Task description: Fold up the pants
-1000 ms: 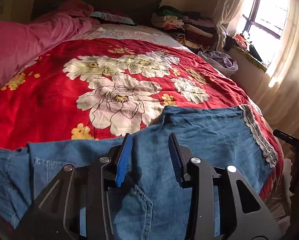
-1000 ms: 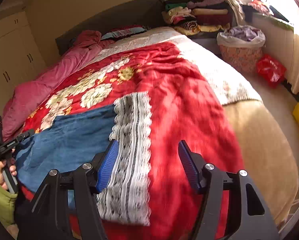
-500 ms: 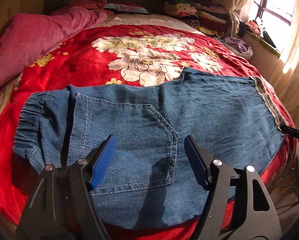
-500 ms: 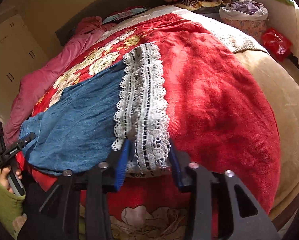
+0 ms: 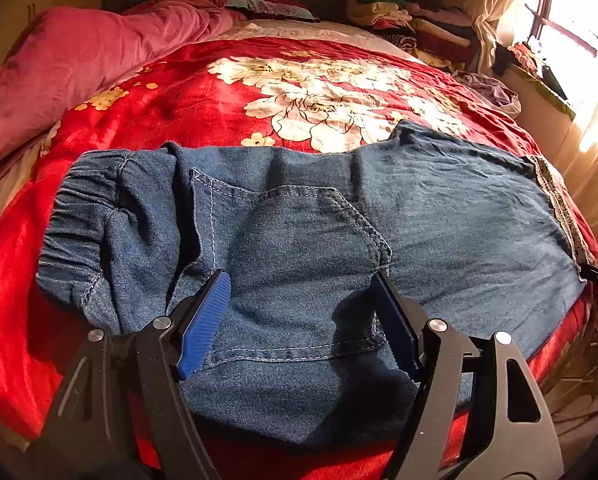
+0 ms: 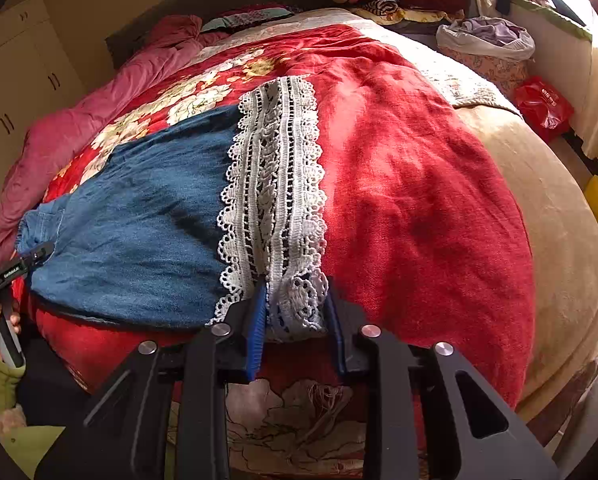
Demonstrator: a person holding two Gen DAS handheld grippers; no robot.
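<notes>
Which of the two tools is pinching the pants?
The right tool. Its fingers are squeezed onto the white lace hem of the denim pants. The left tool is spread wide over the back pocket, not pinching.

Strong daylight enters through the blown-out window (image 5: 571, 28) upper right, glaring on the cream curtain (image 5: 595, 128). Red floral bedspread (image 5: 203, 92) warm, saturated. Fisheye bends edges, corners vignette black. Focus sharp; soft shadows beneath the fingers.

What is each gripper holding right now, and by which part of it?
The right gripper pinches the denim pants by the near corner of their white lace hem. The left gripper stands open over the back pocket, holding nothing.
</notes>
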